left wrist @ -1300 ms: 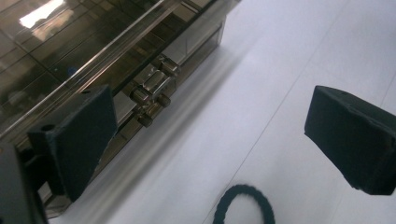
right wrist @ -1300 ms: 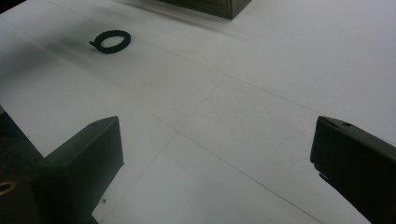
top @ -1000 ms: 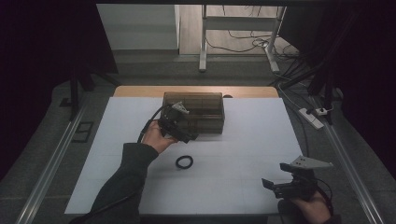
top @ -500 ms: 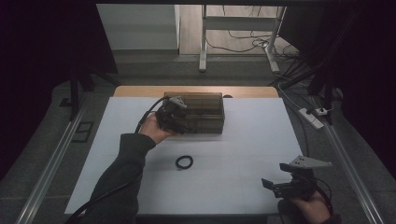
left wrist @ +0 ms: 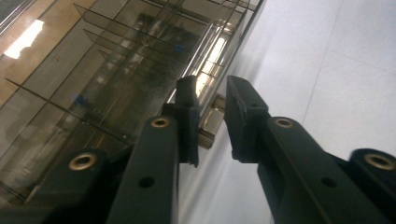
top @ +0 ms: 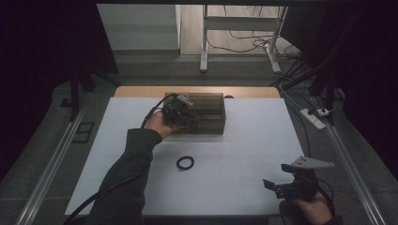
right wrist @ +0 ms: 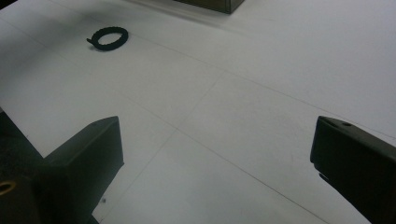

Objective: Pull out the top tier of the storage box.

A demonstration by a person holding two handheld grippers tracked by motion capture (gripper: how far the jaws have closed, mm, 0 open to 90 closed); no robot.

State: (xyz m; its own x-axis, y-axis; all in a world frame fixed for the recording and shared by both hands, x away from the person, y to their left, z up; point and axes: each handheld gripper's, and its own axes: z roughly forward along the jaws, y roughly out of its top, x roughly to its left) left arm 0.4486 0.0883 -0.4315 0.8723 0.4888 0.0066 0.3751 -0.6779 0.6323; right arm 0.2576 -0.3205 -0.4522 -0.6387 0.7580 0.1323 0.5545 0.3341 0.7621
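Left gripper (left wrist: 208, 100) jaws stand narrowly apart around a small latch (left wrist: 211, 122) on the clear box (top: 206, 112) near the worktop's far edge; right gripper (top: 277, 185) gapes wide at the near right corner

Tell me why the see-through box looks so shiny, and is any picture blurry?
In the left gripper view, bright light glints off the clear box and its dividers; the jaws so near the camera look soft. In the high view the room is dim, with dark edges. In the right gripper view the black ring looks fairly sharp.

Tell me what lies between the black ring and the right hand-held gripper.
Nothing: in the right gripper view, bare white table runs from the black ring to the hand-held gripper.
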